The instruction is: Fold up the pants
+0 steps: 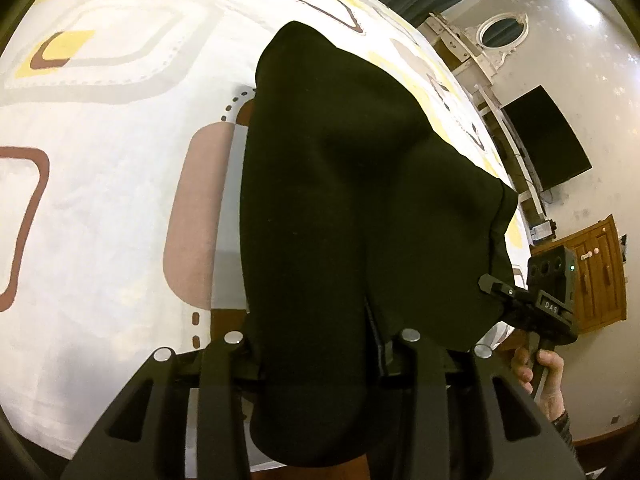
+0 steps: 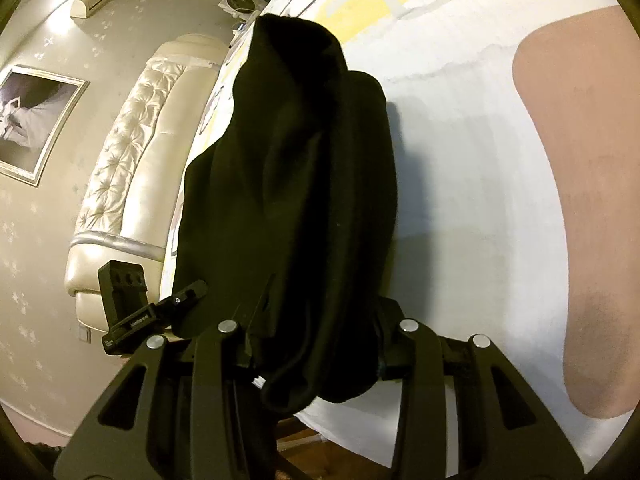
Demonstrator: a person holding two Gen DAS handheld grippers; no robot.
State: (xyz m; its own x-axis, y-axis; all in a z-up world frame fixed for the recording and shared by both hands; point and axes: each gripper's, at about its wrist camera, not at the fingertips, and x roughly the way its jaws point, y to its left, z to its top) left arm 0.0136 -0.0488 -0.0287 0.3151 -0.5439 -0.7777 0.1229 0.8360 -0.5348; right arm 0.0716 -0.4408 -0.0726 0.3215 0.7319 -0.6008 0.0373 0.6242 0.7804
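**Holding the pants up over the bed with both tongs**

Left wrist view: I am gripping the black pants [image 1: 340, 200] in my left gripper [image 1: 320, 344]. The cloth is passing between the two fingers and hanging out behind them toward the lens, so the jaws are clamped on it. The fabric is running away from the fingers in a long dark bundle, its far end lying over the patterned bedsheet [image 1: 112, 200]. At the right edge of this view my right gripper [image 1: 496, 288] is biting the side hem of the same garment, and my right hand [image 1: 540, 368] is wrapping its handle. Behind it a dark screen [image 1: 548, 140] is hanging on the wall, an oval mirror [image 1: 502, 32] is showing above it, and a wooden cabinet [image 1: 596, 272] is standing against the wall.

Right wrist view: I am holding the pants [image 2: 288, 168] in my right gripper [image 2: 316, 344], jaws closed on a thick fold, with a loose end and a cord drooping below the fingers. The bundle is stretching forward over the bedsheet [image 2: 460, 160]. My left gripper [image 2: 192, 294] is showing at the left, its tip pinching the garment's edge. A tufted cream headboard [image 2: 132, 152] is standing beyond it, and a framed picture [image 2: 36, 120] is hanging on the wall.
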